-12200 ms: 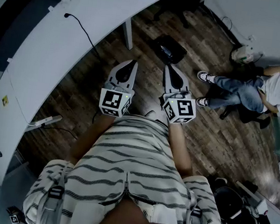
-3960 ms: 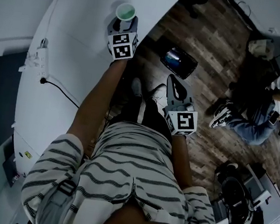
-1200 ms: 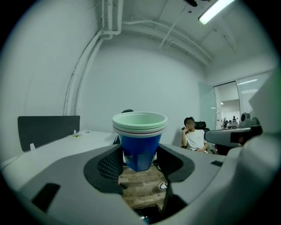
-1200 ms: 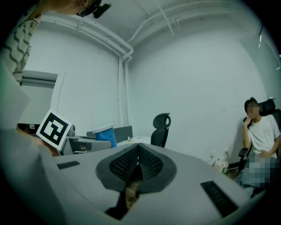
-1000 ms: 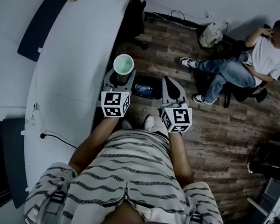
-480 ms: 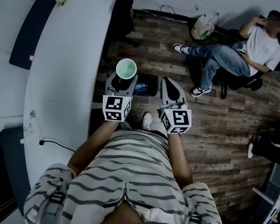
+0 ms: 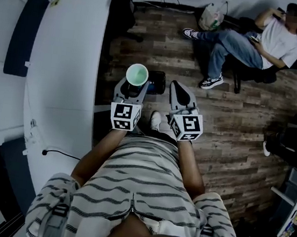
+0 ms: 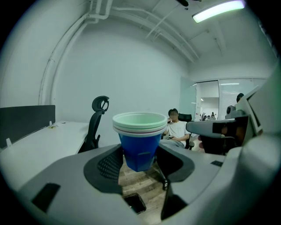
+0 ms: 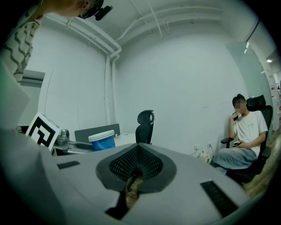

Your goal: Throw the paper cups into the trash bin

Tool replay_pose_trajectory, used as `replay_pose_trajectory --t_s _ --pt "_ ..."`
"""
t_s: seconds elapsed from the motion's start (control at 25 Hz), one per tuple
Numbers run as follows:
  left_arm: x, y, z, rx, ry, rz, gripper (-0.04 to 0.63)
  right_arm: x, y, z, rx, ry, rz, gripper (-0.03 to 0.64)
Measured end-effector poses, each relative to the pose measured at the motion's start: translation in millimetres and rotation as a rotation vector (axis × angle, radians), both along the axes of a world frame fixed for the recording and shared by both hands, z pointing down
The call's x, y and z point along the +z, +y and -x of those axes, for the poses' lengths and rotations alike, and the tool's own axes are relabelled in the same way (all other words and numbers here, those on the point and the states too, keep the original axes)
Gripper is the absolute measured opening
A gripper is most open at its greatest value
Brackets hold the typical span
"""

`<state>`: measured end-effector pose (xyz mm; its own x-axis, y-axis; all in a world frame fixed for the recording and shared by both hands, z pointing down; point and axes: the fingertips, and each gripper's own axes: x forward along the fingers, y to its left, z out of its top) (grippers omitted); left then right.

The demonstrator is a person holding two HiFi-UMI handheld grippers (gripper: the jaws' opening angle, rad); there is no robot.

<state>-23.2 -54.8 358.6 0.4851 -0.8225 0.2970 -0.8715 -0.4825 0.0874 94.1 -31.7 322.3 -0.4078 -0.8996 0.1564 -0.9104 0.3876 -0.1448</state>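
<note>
Your left fingers (image 8: 107, 166) are clamped on a nested stack of paper cups (image 8: 139, 139), one pad against each flank of the blue outer cup. The left gripper (image 7: 133, 84) carries the stack upright in the air. Your right fingers (image 9: 131, 163) are pressed together with nothing between them. The right gripper (image 7: 176, 87) hangs just beside the left, and both point away from you.

Below both lies the wood-plank floor (image 7: 233, 132); its right edge is lost under dark clutter too dim to name. The white desk (image 7: 61, 77) runs down the left of the head view. The cups are past its edge, over the floor and not resting on it. A dark divider panel (image 7: 24, 25) lies beyond the desk and is cut off at the frame. A seated person (image 7: 262, 38) is well apart at the top right. A black office chair (image 8: 97, 118) stands by the desk's far end and is mostly swallowed by shadow from above.

The trash bin (image 7: 156, 85) sits on the floor between your two grippers, its left part covered by the cup mouth and the left gripper. How high the cups hang above it you cannot tell. Pale rims show stacked inside the blue cup, but how many is hard to count.
</note>
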Motion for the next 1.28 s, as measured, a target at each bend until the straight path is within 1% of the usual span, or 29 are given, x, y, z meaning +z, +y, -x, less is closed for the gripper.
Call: replay_pose_trajectory --t_s 0.24,0.6,0.96,1.28 --pt "14 6 -13 0.033 -0.004 0.038 0.256 16 4 -4 0.0 0.002 0.042 0.017" --pt "44 13 -24 0.051 -0.015 0.116 0.257 41 2 -7 -0.004 0.003 0.106 0.017" --pt "72 9 -24 0.041 -0.035 0.181 0.256 68 -5 -2 -0.017 -0.006 0.169 0.017" --pt "99 -2 -23 0.018 -0.034 0.228 0.258 93 -20 -2 -0.022 -0.008 0.19 0.017"
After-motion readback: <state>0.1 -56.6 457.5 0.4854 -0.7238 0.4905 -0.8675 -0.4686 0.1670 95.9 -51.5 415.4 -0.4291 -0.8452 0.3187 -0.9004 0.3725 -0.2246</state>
